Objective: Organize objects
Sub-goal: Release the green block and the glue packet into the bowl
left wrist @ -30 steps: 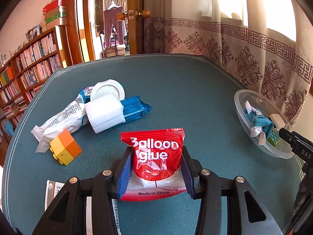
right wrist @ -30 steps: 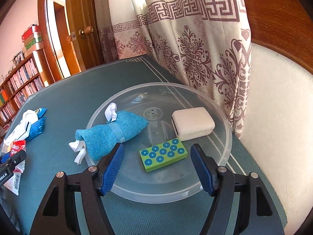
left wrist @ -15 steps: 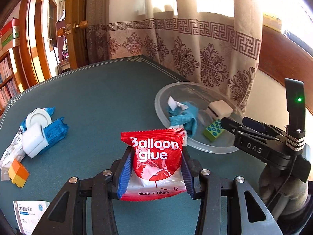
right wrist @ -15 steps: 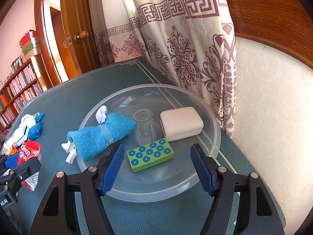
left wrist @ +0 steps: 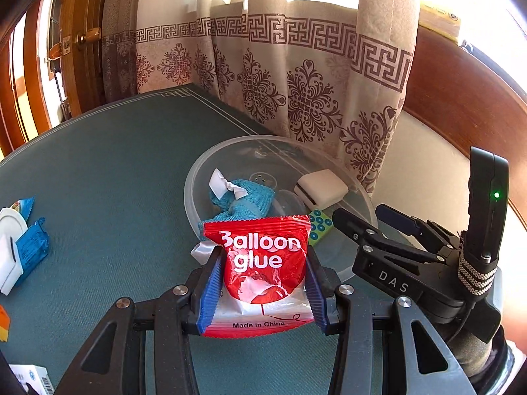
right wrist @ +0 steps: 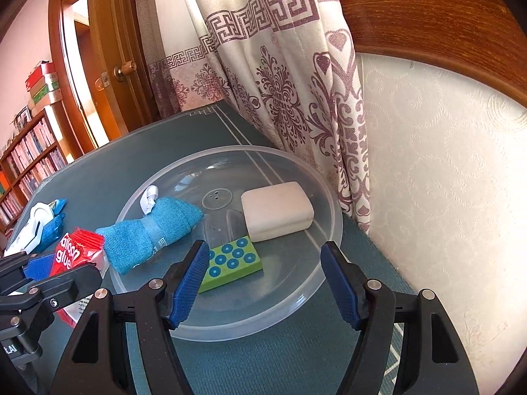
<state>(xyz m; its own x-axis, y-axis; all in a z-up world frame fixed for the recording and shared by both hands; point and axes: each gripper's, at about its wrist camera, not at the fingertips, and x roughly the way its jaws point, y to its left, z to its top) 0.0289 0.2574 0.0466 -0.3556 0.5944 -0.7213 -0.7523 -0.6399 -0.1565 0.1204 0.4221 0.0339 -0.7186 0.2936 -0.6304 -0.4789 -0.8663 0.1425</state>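
Left hand-held gripper [left wrist: 262,291] carrying balloon glue packet [left wrist: 263,263] swung from table's middle to clear bowl [left wrist: 197,177] rim

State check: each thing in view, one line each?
Left gripper: shut on glue packet, held above the table.
Right gripper: open, holding nothing.
Bowl: upright on table.
Blue cloth: bundled, in bowl, overhanging rim.
White block: in bowl.
Green brick: flat in bowl.
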